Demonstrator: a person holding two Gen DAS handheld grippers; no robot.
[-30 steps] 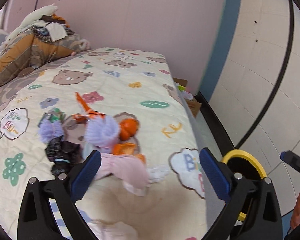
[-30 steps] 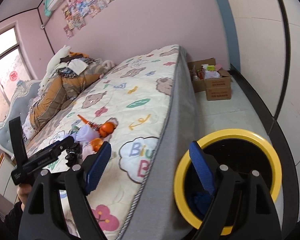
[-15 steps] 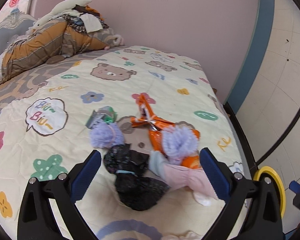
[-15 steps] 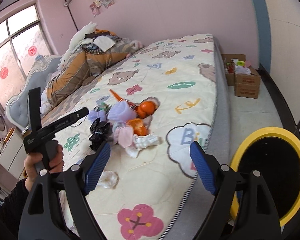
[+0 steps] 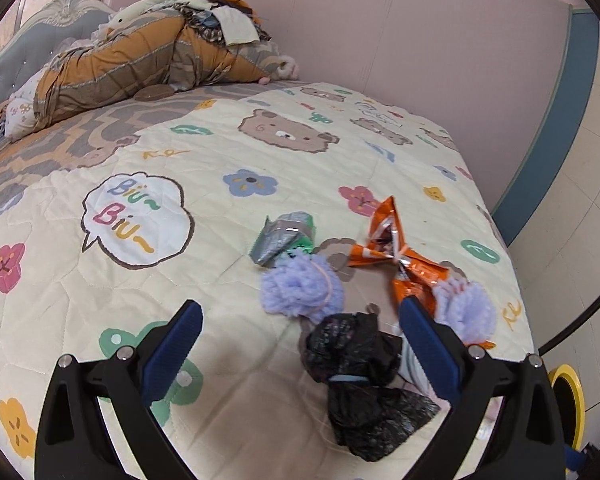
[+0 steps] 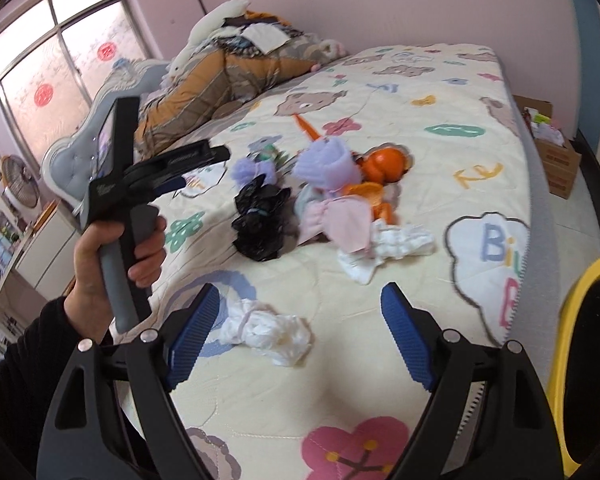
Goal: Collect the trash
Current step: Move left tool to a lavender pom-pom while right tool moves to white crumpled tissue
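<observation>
I am holding my left gripper (image 5: 300, 330) spread wide over the black plastic bag (image 5: 358, 372) near the bedspread's (image 5: 160, 280) foot edge. My right gripper (image 6: 300, 326) is hanging equally wide above what is probably a crumpled white tissue (image 6: 266, 332).

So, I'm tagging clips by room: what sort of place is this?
A bedroom, likely a child's: a bed with a cartoon bear quilt, a padded headboard and a heap of bedding at the pillow end.
</observation>
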